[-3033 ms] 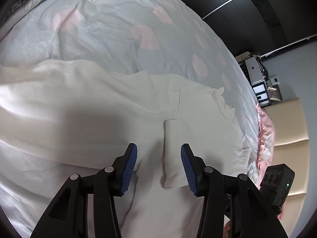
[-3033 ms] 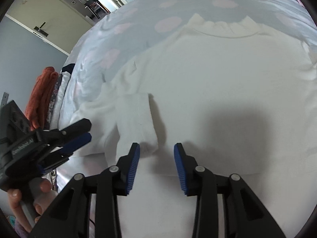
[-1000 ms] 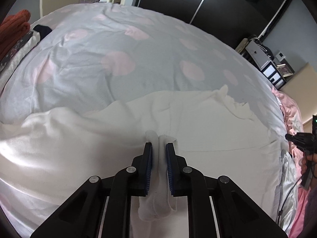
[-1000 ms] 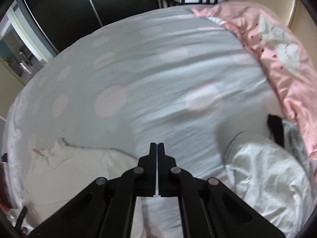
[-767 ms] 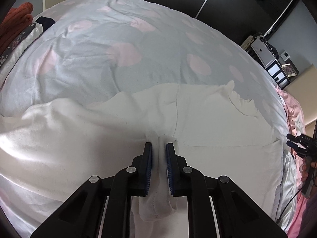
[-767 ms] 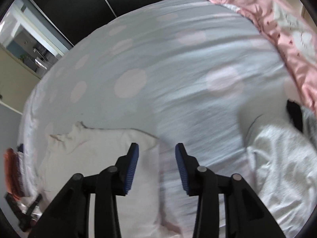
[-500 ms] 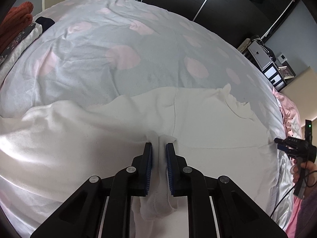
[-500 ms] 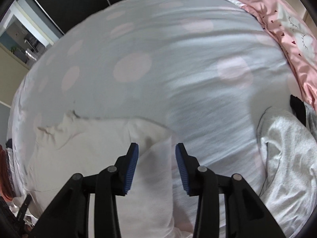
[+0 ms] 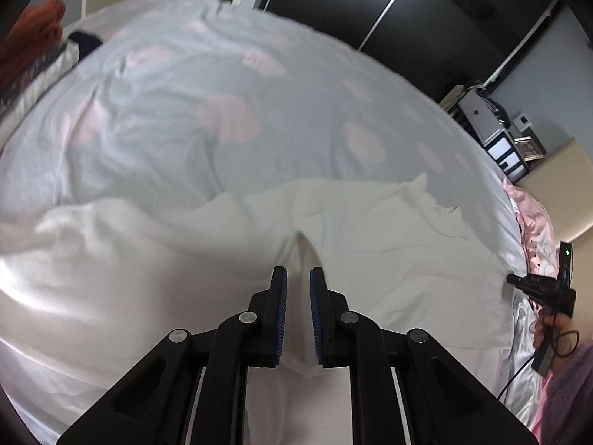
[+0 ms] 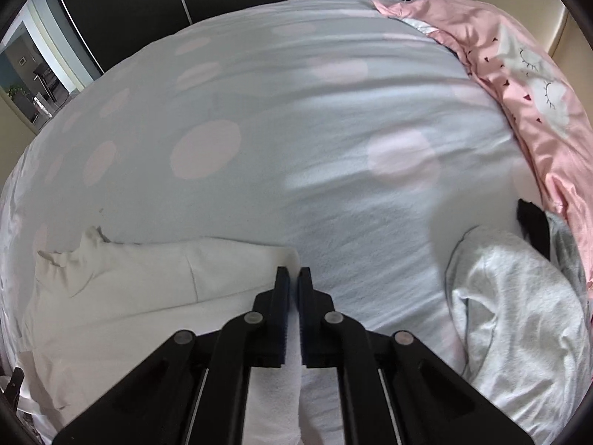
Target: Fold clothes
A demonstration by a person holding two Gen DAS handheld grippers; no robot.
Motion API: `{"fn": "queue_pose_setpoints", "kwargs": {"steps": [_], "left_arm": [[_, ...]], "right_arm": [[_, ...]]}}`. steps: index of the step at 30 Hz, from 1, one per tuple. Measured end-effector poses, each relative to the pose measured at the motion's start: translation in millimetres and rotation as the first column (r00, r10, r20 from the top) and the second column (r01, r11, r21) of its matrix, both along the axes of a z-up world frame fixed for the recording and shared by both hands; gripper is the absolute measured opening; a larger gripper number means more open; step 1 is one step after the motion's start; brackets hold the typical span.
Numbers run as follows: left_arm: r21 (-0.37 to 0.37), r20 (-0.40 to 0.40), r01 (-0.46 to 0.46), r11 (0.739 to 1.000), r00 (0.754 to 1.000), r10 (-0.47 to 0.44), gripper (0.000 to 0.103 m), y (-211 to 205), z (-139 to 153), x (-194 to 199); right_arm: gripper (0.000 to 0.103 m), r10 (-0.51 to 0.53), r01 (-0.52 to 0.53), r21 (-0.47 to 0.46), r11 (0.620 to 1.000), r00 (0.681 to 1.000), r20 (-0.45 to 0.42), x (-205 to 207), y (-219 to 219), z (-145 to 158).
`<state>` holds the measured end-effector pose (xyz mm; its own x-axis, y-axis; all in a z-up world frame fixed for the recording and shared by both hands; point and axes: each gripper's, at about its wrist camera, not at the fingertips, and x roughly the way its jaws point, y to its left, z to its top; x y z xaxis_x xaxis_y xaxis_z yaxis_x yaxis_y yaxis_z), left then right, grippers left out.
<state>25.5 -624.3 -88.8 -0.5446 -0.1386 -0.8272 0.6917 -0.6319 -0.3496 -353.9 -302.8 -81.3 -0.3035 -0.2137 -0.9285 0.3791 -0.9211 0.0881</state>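
A white top [image 9: 370, 244] lies spread on a bed with a grey, pink-dotted cover [image 9: 222, 137]. Its frilled collar [image 9: 426, 193] points to the far right in the left wrist view. My left gripper [image 9: 297, 278] is shut on a pinched fold of the white top and lifts it a little. In the right wrist view the white top [image 10: 148, 282] lies at the lower left, collar [image 10: 74, 252] to the left. My right gripper [image 10: 294, 278] is shut on the top's right edge. The right gripper also shows at the right edge of the left wrist view [image 9: 533, 285].
A grey garment [image 10: 519, 315] lies heaped at the right of the bed, with a black item [image 10: 533, 226] beside it. A pink blanket [image 10: 526, 74] runs along the right side. Orange and other folded clothes [image 9: 29, 44] are stacked at the far left. Dark wardrobe doors [image 9: 370, 11] stand behind.
My right gripper has closed on the top's right edge; half a second ago it was open over it. My left gripper stays shut on the fold and has lifted it slightly.
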Motion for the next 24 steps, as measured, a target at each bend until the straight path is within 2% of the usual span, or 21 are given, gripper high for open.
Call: {"fn": "queue_pose_setpoints", "kwargs": {"steps": [1, 3, 7, 11, 14, 19, 22, 24], "left_arm": [[-0.003, 0.004, -0.017, 1.000, 1.000, 0.017, 0.025, -3, -1, 1], [-0.008, 0.004, -0.052, 0.999, 0.999, 0.052, 0.035, -8, -2, 5], [0.037, -0.052, -0.079, 0.996, 0.995, 0.081, 0.035, -13, 0, 15], [0.057, -0.034, -0.049, 0.997, 0.998, 0.051, 0.044, -10, -1, 12], [0.072, -0.008, -0.002, 0.997, 1.000, 0.002, 0.045, -2, -3, 7], [0.067, 0.038, 0.031, 0.997, 0.999, -0.034, 0.045, 9, -7, 5], [0.049, 0.050, 0.052, 0.997, 0.997, -0.054, 0.045, 15, -8, 3], [0.032, 0.066, 0.065, 0.997, 0.996, -0.067, 0.045, 19, -10, 0]], "right_arm": [[0.006, -0.008, 0.008, -0.008, 1.000, 1.000, 0.009, -1, 3, -4], [0.008, -0.024, 0.024, -0.032, 0.999, 1.000, 0.018, -3, 8, -7], [0.012, -0.050, 0.049, -0.080, 0.996, 0.999, -0.006, -5, 20, 6], [0.015, -0.025, 0.023, -0.135, 0.991, 1.000, -0.013, 11, 41, 25], [0.018, 0.013, -0.012, -0.172, 0.985, 1.000, 0.005, 35, 59, 30], [0.033, 0.070, -0.068, -0.192, 0.979, 0.998, 0.004, 83, 79, 14], [0.034, 0.103, -0.100, -0.205, 0.974, 0.995, 0.004, 112, 91, 4], [0.034, 0.093, -0.085, -0.234, 0.968, 0.995, 0.021, 110, 93, -3]]}}
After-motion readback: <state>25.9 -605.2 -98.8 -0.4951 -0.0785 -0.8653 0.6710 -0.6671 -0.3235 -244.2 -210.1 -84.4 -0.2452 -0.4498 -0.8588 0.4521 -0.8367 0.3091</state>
